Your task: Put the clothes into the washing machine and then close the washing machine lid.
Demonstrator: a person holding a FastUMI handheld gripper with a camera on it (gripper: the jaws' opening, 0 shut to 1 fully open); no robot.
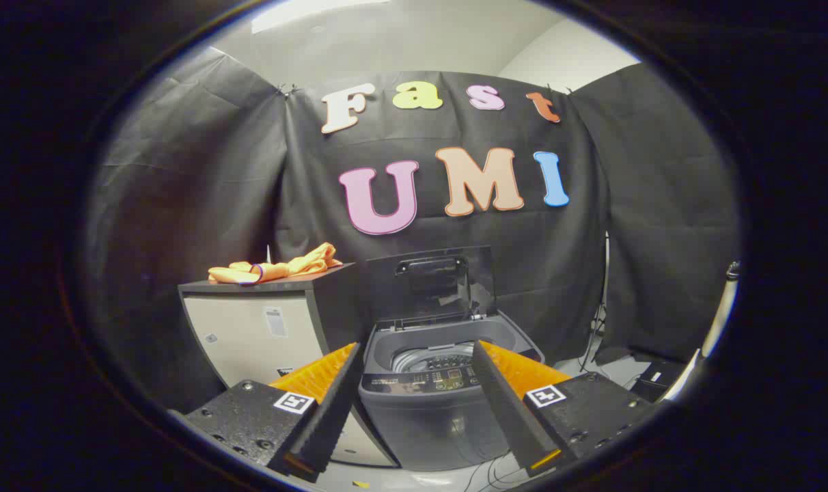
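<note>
- Gripper (414, 355): fingers spread apart, empty, framing the washing machine (433, 396).
- Lid (431, 283): stood upright, drum exposed.
- Orange clothes (277, 268): lay atop the cabinet (264, 328) beside the machine.

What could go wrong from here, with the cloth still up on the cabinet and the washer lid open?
1. The orange clothes lie loosely bunched on the cabinet, beside and above the washing machine; a shallow pinch may catch one fold and leave the rest behind or trailing.
2. The lid stands upright behind the tub opening; carrying the clothes across could bump it or drape fabric over the rim.
3. The gripper is open and holds nothing, well short of the clothes, so the reach is long.
</note>
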